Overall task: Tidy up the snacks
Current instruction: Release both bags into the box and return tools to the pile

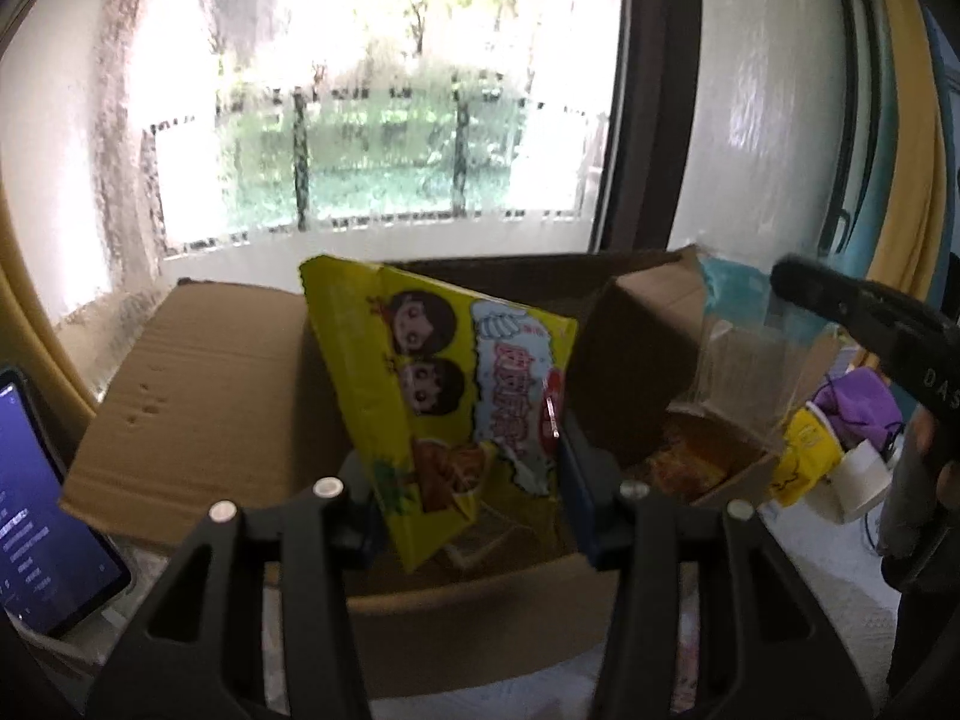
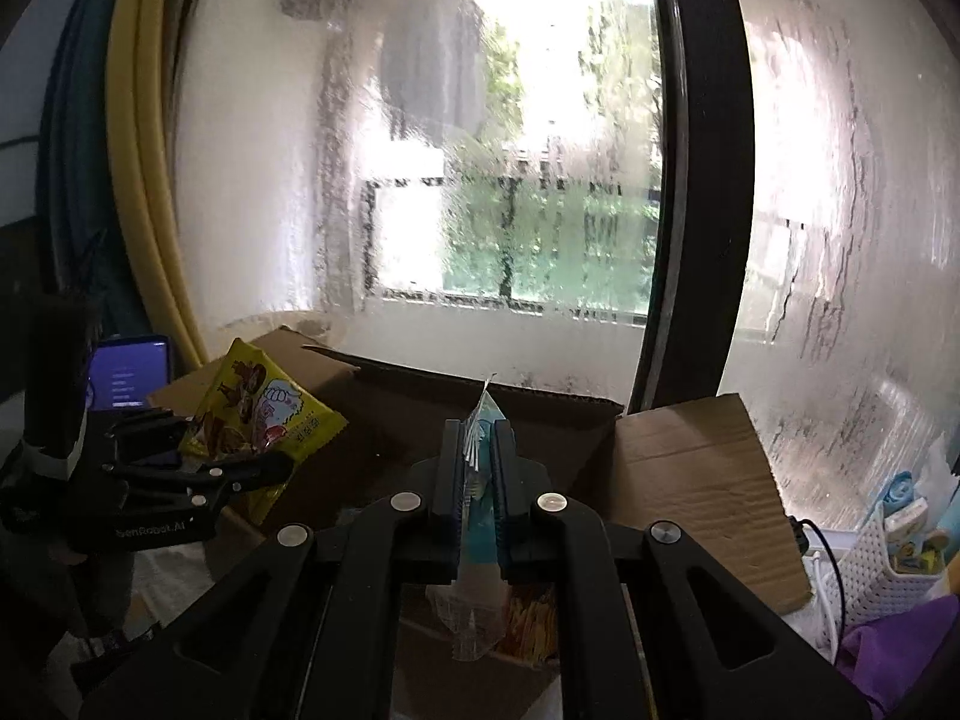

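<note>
Holding two snack packets over an open cardboard box (image 1: 198,396) beside a fogged window (image 2: 420,192).

A yellow snack bag (image 1: 444,396) printed with cartoon faces is clamped between the partly spread jaws of the left gripper (image 1: 465,489), tilted above the box interior. A thin blue-and-clear packet (image 2: 480,480) is pinched edge-on by the right gripper (image 2: 478,462), whose jaws are nearly closed on it. Orange packets (image 2: 531,630) are seen lying inside the box. A lit phone (image 1: 42,510) is propped at the left.

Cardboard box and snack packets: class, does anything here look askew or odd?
Yes. The yellow snack packet hangs tilted, corner down, in the left gripper above the open cardboard box, whose flaps splay outward.
</note>
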A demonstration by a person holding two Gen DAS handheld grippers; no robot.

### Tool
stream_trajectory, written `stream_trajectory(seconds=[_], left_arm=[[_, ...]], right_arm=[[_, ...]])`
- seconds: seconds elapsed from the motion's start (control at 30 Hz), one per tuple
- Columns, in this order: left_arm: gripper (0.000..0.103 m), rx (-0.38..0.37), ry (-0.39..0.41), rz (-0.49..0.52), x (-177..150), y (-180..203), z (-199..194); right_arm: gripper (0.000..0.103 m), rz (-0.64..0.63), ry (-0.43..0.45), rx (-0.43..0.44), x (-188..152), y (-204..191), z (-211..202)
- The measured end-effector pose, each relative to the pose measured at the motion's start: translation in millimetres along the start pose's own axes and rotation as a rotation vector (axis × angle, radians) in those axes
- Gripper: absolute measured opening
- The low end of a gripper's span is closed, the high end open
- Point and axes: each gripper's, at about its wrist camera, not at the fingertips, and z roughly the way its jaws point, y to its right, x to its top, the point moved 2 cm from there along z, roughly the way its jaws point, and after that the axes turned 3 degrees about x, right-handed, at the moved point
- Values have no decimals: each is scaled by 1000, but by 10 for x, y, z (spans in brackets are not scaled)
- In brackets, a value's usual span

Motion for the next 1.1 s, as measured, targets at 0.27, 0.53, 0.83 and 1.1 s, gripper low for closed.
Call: stream_trajectory(seconds=[0.27,0.53,0.83,1.1], left_arm=[[90,43,25,-32,31,-49,-43],[91,10,84,-44,52,-7,-483],[91,6,124,-35,-61,112,-1050],[91,-7,128,-23,-241,284,-1377]], right_arm=[[63,49,-2,-46,3,59,108],[63,51,-5,-29,6,-32,-147],[63,67,-5,-18,-96,-120,-597],[63,77,-9,-15,-237,-203,-991]])
